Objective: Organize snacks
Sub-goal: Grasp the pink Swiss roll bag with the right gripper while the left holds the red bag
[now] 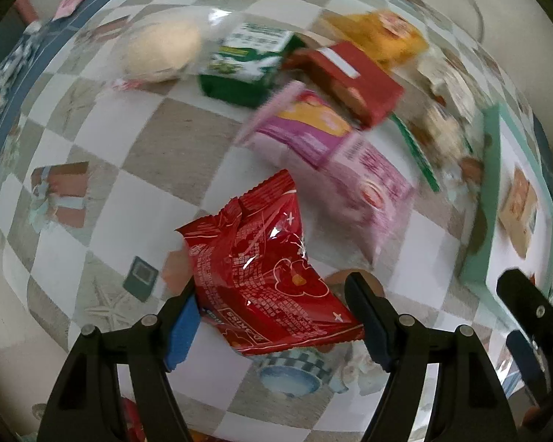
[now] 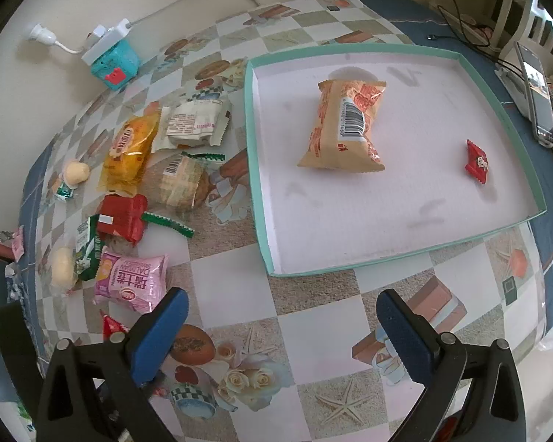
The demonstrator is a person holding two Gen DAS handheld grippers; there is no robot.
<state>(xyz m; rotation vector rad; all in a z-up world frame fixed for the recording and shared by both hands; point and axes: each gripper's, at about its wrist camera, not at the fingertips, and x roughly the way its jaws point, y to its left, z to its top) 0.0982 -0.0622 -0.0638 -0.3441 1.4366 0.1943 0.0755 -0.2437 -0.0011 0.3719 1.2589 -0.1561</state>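
left wrist view: the red snack packet [image 1: 269, 280] sits pinched between the left claw [image 1: 272, 316] pads, above the desk [image 1: 173, 140]. only two snacks, a tan packet [image 2: 344, 125] and a small red candy [image 2: 477, 160], lie in the teal tray [image 2: 252, 169]; the pile [image 2: 136, 184] beside it waits. the right claw [image 2: 282, 335] hovers wide open, empty.

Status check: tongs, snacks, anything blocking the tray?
Left tongs shut on red packet. Right tongs open, empty. Tray holds two snacks; pile beside it. Path clear.
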